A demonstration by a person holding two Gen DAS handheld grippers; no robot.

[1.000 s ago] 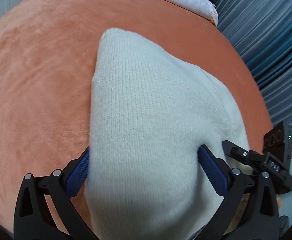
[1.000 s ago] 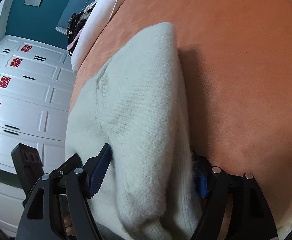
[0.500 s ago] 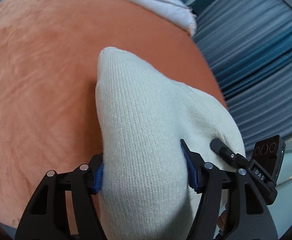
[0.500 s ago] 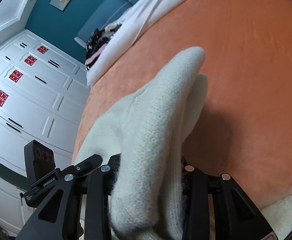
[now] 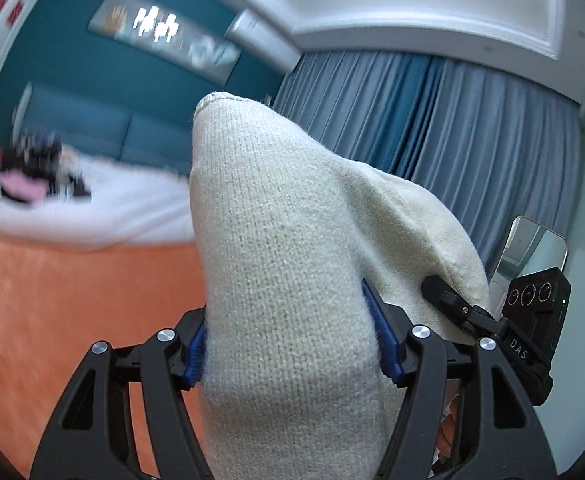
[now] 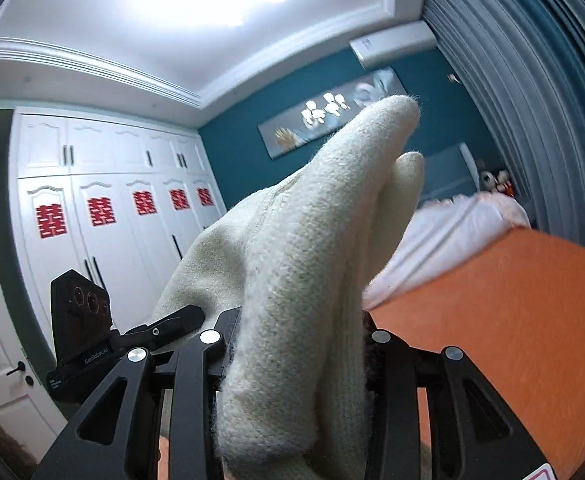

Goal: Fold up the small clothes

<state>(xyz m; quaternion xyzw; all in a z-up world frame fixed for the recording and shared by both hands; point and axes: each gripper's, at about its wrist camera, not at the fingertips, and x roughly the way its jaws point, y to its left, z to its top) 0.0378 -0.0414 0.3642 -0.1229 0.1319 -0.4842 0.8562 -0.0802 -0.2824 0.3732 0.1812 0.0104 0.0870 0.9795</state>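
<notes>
A cream knitted garment [image 5: 284, 248] is held up in the air by both grippers. My left gripper [image 5: 288, 340] is shut on one bunched part of it, blue pads pressed against the knit on both sides. My right gripper [image 6: 296, 344] is shut on another bunched part of the same garment [image 6: 312, 248], which stands up between its black fingers. The other gripper shows at the edge of each view, close by. The garment's lower part is hidden below the frames.
The orange bed cover [image 5: 72, 300] lies below, also in the right wrist view [image 6: 512, 300]. White bedding [image 5: 104, 204] and dark clothes [image 5: 36, 160] lie at the bed's far end. Grey-blue curtains [image 5: 472, 152] and white wardrobes [image 6: 104, 220] bound the room.
Both grippers closed on the garment and lifted it off the bed, tilting upward so the views now show the walls and ceiling instead of the bed cover.
</notes>
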